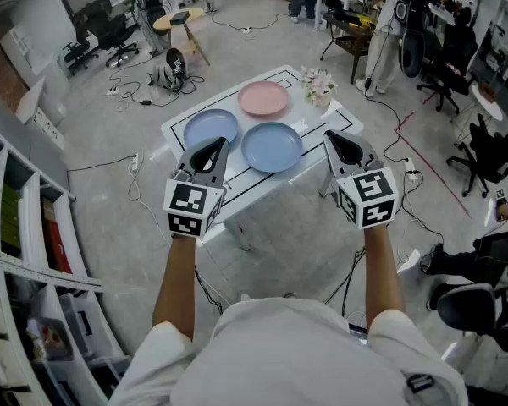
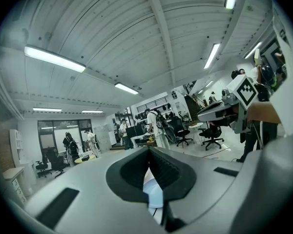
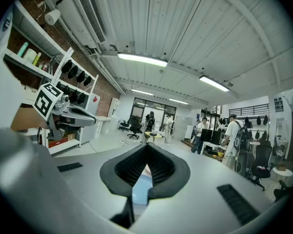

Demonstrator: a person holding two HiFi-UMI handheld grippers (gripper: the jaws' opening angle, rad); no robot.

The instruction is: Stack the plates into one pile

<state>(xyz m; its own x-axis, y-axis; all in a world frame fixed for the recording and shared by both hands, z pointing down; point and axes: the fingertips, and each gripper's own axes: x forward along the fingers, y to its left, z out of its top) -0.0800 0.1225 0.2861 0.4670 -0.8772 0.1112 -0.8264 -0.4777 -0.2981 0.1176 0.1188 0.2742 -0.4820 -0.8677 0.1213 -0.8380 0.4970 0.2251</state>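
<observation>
Both grippers clenched, holding nothing.
The left gripper (image 1: 218, 145) and right gripper (image 1: 330, 137) hang at the near edge of the white counter (image 1: 343, 118), where a left light-blue round plate (image 1: 210, 128), a middle light-blue round plate (image 1: 272, 146) and a pink round plate (image 1: 263, 98) lie unstacked.

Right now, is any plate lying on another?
No, the pink plate, the left blue plate and the right blue plate lie side by side.

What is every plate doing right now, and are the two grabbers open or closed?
pink plate: flat on the table, not stacked
left blue plate: flat on the table, not stacked
right blue plate: flat on the table, not stacked
left gripper: fingers shut, holding nothing
right gripper: fingers shut, holding nothing
</observation>
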